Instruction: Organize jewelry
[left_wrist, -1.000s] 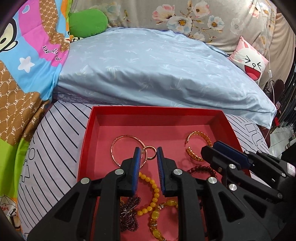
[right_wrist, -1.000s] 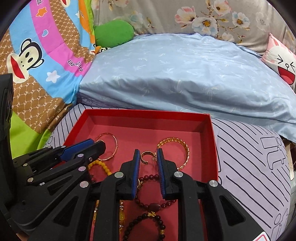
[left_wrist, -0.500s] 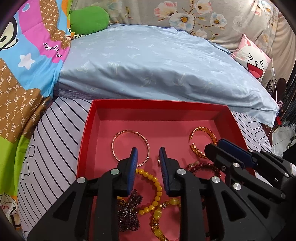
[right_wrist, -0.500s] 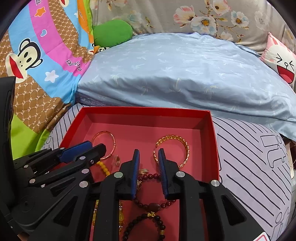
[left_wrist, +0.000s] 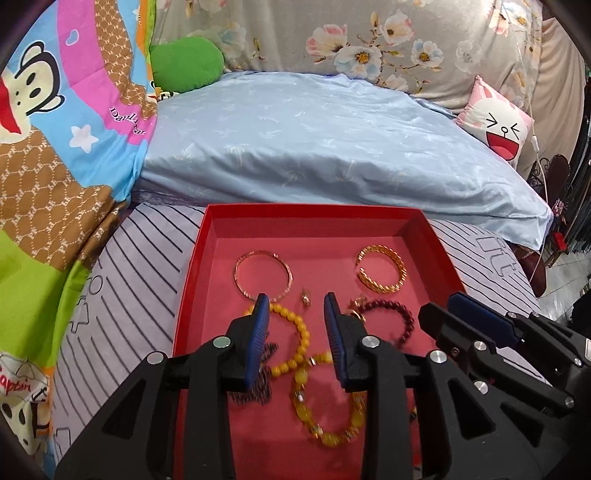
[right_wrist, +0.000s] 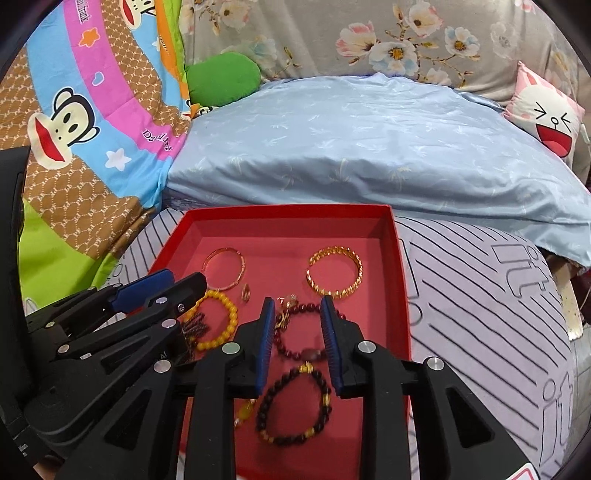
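Observation:
A red tray (left_wrist: 194, 258) (right_wrist: 400, 280) lies on a striped cushion and holds jewelry. In it are a thin rose-gold bangle (left_wrist: 263, 275) (right_wrist: 224, 268), a gold chain bangle (left_wrist: 380, 273) (right_wrist: 334, 273), a small gold ring (left_wrist: 306, 297) (right_wrist: 245, 292), a yellow bead bracelet (left_wrist: 295, 332) (right_wrist: 221, 325), a dark red bead bracelet (left_wrist: 388, 317) (right_wrist: 303, 332), and a dark bead bracelet (right_wrist: 293, 406). My left gripper (left_wrist: 295, 310) is open and empty above the ring. My right gripper (right_wrist: 297, 312) is open and empty above the red beads.
A light blue quilt (left_wrist: 325, 147) lies folded behind the tray. A cartoon blanket (left_wrist: 55, 129) is at the left, a green plush (left_wrist: 186, 62) and a pink cushion (left_wrist: 496, 122) at the back. The striped cushion (right_wrist: 480, 302) surrounds the tray.
Both grippers have opened wider and drawn back from the tray. The small ring, earlier between the fingers, now lies loose on the tray floor.

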